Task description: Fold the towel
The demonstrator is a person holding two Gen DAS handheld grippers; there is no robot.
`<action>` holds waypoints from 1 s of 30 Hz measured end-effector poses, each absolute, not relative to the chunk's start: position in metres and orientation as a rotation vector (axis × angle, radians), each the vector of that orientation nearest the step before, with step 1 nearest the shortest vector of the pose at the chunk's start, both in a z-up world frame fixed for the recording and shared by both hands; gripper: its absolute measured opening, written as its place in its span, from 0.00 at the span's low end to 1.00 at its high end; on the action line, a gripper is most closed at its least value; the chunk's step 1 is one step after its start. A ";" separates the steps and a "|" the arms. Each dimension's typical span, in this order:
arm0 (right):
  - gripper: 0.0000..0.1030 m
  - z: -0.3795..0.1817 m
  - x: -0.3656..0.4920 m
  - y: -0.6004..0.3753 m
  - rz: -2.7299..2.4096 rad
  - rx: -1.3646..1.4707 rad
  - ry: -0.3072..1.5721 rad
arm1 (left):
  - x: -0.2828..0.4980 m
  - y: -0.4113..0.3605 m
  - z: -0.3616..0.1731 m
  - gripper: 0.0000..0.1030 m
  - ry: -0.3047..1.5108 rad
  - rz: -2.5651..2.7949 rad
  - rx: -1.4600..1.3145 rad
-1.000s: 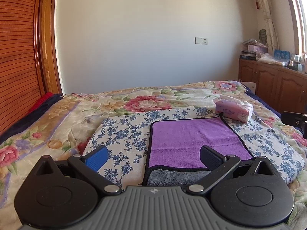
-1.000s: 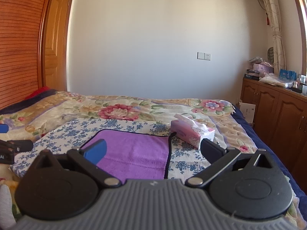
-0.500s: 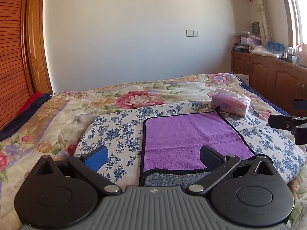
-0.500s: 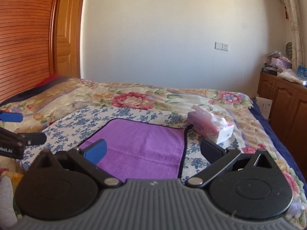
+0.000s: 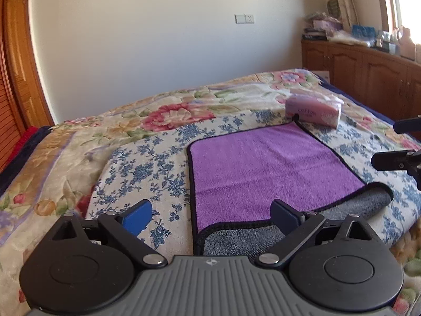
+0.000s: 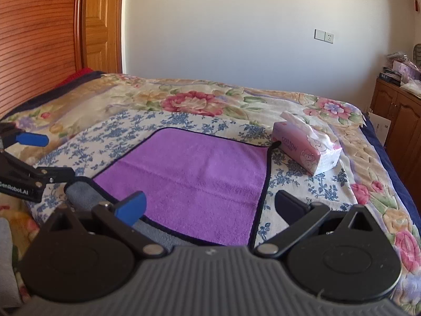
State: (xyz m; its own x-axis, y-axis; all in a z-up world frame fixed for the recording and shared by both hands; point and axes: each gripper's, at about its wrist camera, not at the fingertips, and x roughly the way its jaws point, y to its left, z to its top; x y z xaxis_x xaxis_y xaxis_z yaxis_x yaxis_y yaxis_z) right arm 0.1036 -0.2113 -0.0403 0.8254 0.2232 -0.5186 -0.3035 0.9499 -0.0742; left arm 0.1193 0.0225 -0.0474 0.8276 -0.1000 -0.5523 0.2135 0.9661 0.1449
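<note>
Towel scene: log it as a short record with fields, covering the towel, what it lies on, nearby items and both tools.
towel: purple towel with black edging, spread flat, near edge turned up showing grey underside
surface: blue-flowered cloth over a floral bedspread
nearby: pink tissue pack just past the towel's far corner with the loop
left tool: open, jaws have just been closing slightly, nothing between them
right tool: open, holding nothing
fold: not yet started
</note>
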 end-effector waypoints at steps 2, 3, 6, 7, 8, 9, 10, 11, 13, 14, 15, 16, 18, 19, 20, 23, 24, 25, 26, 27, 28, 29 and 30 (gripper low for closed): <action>1.00 -0.042 0.106 -0.212 0.285 -0.166 0.537 | 0.125 0.023 -0.052 0.91 0.595 -0.180 0.217; 1.00 -0.043 0.107 -0.212 0.286 -0.171 0.540 | 0.129 0.025 -0.055 0.89 0.607 -0.190 0.219; 1.00 -0.044 0.113 -0.214 0.284 -0.173 0.556 | 0.136 0.028 -0.061 0.85 0.641 -0.212 0.218; 1.00 -0.045 0.114 -0.215 0.282 -0.169 0.562 | 0.137 0.030 -0.063 0.84 0.650 -0.219 0.215; 1.00 -0.046 0.116 -0.216 0.278 -0.166 0.568 | 0.138 0.030 -0.064 0.81 0.658 -0.223 0.213; 1.00 -0.047 0.118 -0.218 0.275 -0.160 0.577 | 0.140 0.031 -0.066 0.78 0.666 -0.226 0.211; 1.00 -0.047 0.120 -0.219 0.272 -0.155 0.587 | 0.142 0.032 -0.067 0.77 0.674 -0.230 0.207; 1.00 -0.049 0.122 -0.222 0.270 -0.149 0.598 | 0.144 0.034 -0.069 0.74 0.680 -0.235 0.201; 1.00 -0.052 0.126 -0.225 0.266 -0.135 0.623 | 0.147 0.036 -0.071 0.69 0.697 -0.244 0.186; 1.00 -0.055 0.128 -0.227 0.262 -0.127 0.636 | 0.148 0.038 -0.073 0.67 0.704 -0.245 0.180; 1.00 -0.056 0.129 -0.230 0.258 -0.116 0.650 | 0.150 0.039 -0.074 0.64 0.711 -0.245 0.175; 1.00 -0.058 0.131 -0.231 0.257 -0.105 0.664 | 0.151 0.040 -0.076 0.63 0.718 -0.245 0.171; 1.00 -0.062 0.133 -0.233 0.256 -0.089 0.690 | 0.155 0.042 -0.078 0.57 0.731 -0.247 0.162; 1.00 -0.064 0.134 -0.233 0.257 -0.087 0.702 | 0.156 0.043 -0.079 0.56 0.736 -0.248 0.158; 1.00 -0.067 0.134 -0.233 0.260 -0.088 0.714 | 0.157 0.044 -0.080 0.53 0.742 -0.247 0.154; 1.00 -0.072 0.136 -0.235 0.272 -0.076 0.756 | 0.159 0.046 -0.083 0.47 0.761 -0.247 0.132; 1.00 -0.074 0.137 -0.235 0.275 -0.069 0.770 | 0.159 0.046 -0.084 0.45 0.766 -0.249 0.128; 1.00 -0.075 0.138 -0.236 0.279 -0.063 0.785 | 0.159 0.046 -0.085 0.44 0.771 -0.250 0.125; 1.00 -0.076 0.139 -0.237 0.281 -0.057 0.799 | 0.159 0.046 -0.085 0.43 0.776 -0.252 0.121; 1.00 -0.078 0.139 -0.237 0.284 -0.053 0.810 | 0.159 0.045 -0.085 0.43 0.780 -0.251 0.118; 1.00 -0.079 0.139 -0.237 0.287 -0.050 0.819 | 0.159 0.045 -0.085 0.43 0.777 -0.253 0.114; 1.00 -0.080 0.139 -0.238 0.290 -0.046 0.829 | 0.159 0.046 -0.085 0.43 0.773 -0.257 0.110; 1.00 -0.081 0.139 -0.238 0.294 -0.042 0.838 | 0.158 0.046 -0.084 0.43 0.769 -0.263 0.104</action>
State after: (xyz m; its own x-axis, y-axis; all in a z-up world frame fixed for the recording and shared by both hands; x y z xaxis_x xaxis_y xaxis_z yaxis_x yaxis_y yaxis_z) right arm 0.1390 -0.2376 -0.0811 0.6310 0.2403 -0.7376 -0.2731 0.9588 0.0787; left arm 0.1580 0.0457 -0.0837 0.6877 -0.1966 -0.6989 0.2721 0.9623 -0.0030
